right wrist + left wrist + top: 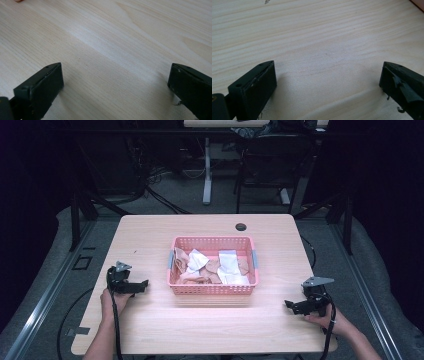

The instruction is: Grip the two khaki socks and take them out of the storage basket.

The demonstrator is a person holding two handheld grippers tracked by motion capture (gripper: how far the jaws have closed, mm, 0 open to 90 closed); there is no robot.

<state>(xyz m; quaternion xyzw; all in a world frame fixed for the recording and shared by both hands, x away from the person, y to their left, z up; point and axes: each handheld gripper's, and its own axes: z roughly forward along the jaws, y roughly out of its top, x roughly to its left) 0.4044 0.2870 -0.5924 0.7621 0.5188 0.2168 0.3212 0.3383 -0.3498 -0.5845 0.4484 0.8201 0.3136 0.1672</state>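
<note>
A pink plastic basket (213,289) stands at the middle of the wooden table (210,320), holding several crumpled white and tan cloths (207,267). My left gripper (145,284) rests low over the table left of the basket, held by a hand, its jaws pointing toward the basket. My right gripper (288,305) sits near the front right, jaws pointing left. In the left gripper view my left gripper (327,77) stands open over bare wood. In the right gripper view my right gripper (115,77) is likewise open with nothing between its fingers.
A round cable hole (241,226) lies near the table's far edge. Behind the table are a desk leg (207,170), a chair (270,160) and floor cables. A pink corner of the basket (419,3) peeks in at the top right of the left gripper view.
</note>
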